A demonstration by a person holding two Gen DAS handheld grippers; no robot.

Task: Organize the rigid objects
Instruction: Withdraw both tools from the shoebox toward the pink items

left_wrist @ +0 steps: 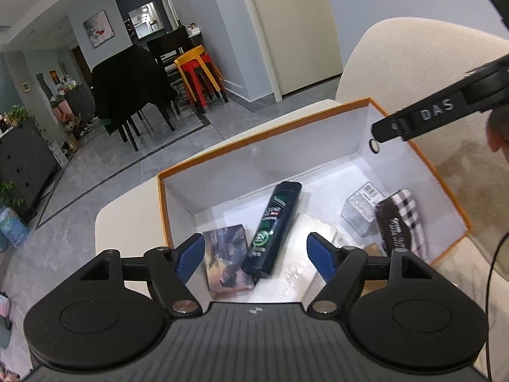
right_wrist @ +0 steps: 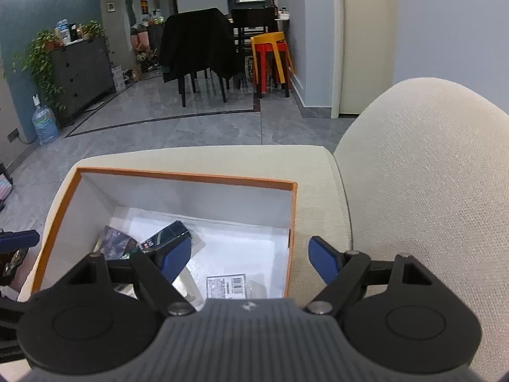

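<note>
An orange-rimmed box (left_wrist: 264, 129) with a white inside sits on a cream sofa. In it lie a dark shampoo bottle (left_wrist: 273, 229), a small printed card box (left_wrist: 227, 259), a clear plastic box with a barcode label (left_wrist: 361, 210) and a black and plaid pouch (left_wrist: 400, 226). My left gripper (left_wrist: 256, 254) is open and empty above the box's near side. My right gripper (right_wrist: 249, 259) is open and empty over the box's right wall (right_wrist: 291, 238); the bottle (right_wrist: 165, 237), the card box (right_wrist: 116, 245) and the barcode label (right_wrist: 226, 286) show below it.
The sofa's backrest (right_wrist: 429, 191) rises to the right of the box. The right gripper's arm (left_wrist: 426, 114) crosses above the box's far right corner. Beyond the sofa are a grey tiled floor (right_wrist: 191, 133), dark chairs (right_wrist: 197, 51), stacked stools (right_wrist: 272, 60) and a cabinet (right_wrist: 79, 73).
</note>
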